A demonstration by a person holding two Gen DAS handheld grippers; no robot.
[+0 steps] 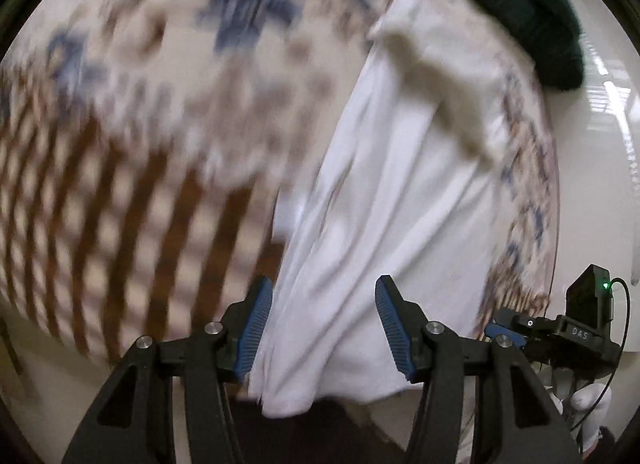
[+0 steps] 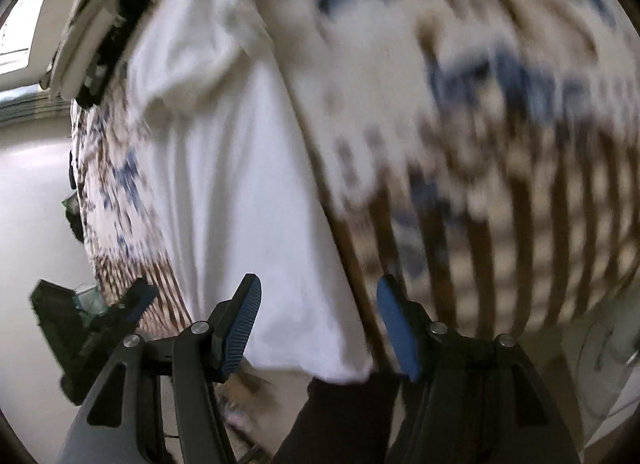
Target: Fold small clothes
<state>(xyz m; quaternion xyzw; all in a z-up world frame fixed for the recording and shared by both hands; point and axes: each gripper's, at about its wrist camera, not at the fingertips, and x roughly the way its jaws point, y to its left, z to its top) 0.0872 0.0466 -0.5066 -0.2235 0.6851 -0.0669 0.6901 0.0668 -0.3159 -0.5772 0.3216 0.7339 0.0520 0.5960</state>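
1. A white garment (image 1: 384, 200) is being seen lying lengthwise over a patterned cloth (image 1: 132, 136), which is printed with brown stripes and blue marks and is being blurred in both views.
2. The left gripper (image 1: 324, 328) is being held over the near end of the garment, pointing steeply down, with its blue pads (image 1: 254, 330) standing apart.
3. The bunched white hem is being framed between those pads; the left pad is being brushed by the fabric's edge, the right pad is being kept clear of it, so no squeeze is being shown.
4. In the right wrist view, the same white garment (image 2: 240, 192) is being shown running from the top left down to the bottom middle over the patterned cloth (image 2: 500, 136).
5. The right gripper (image 2: 320, 328) is being held with its jaws parted, and the garment's near edge is being seen in the gap without being pinched.
6. A dark green piece of clothing (image 1: 520, 4) is being glimpsed at the far end of the cloth.
7. The right gripper is also being caught low at the right edge of the left wrist view, and the left gripper (image 2: 132, 304) low at the left of the right wrist view, beside the cloth's edge.
8. A pale glossy floor (image 1: 592, 112) is being seen beyond the cloth.
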